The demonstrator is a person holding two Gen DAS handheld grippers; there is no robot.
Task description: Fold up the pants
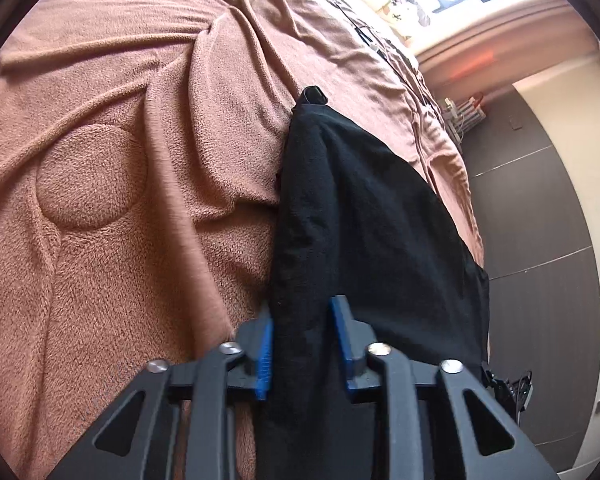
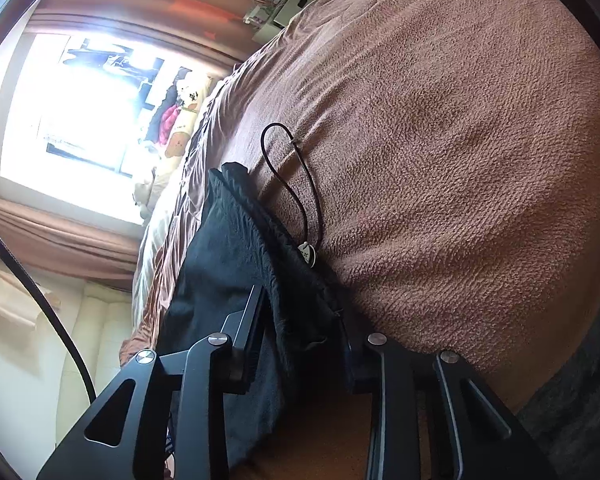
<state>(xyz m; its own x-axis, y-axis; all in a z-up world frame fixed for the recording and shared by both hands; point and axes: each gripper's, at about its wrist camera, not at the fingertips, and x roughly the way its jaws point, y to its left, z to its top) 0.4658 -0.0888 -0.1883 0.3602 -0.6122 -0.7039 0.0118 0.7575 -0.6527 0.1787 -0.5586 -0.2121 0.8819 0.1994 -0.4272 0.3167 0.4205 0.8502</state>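
Black pants (image 1: 360, 208) lie along the edge of a bed covered by a brown fleece blanket (image 1: 120, 120). My left gripper (image 1: 302, 308) has its blue pads (image 1: 265, 344) closed on a bunched fold of the black cloth, which fills the gap between them. In the right wrist view the pants (image 2: 228, 248) hang at the blanket's (image 2: 460, 140) edge, and a thin black drawstring (image 2: 300, 184) loops out over the blanket. My right gripper (image 2: 300, 308) holds a thick wad of the same cloth between its fingers.
Dark floor tiles (image 1: 540, 220) and a pale wall lie past the bed's edge. A bright window (image 2: 80, 112) with curtains, plush toys (image 2: 184, 120) and pillows sit at the bed's far end. A black cable (image 2: 40, 292) arcs at the left.
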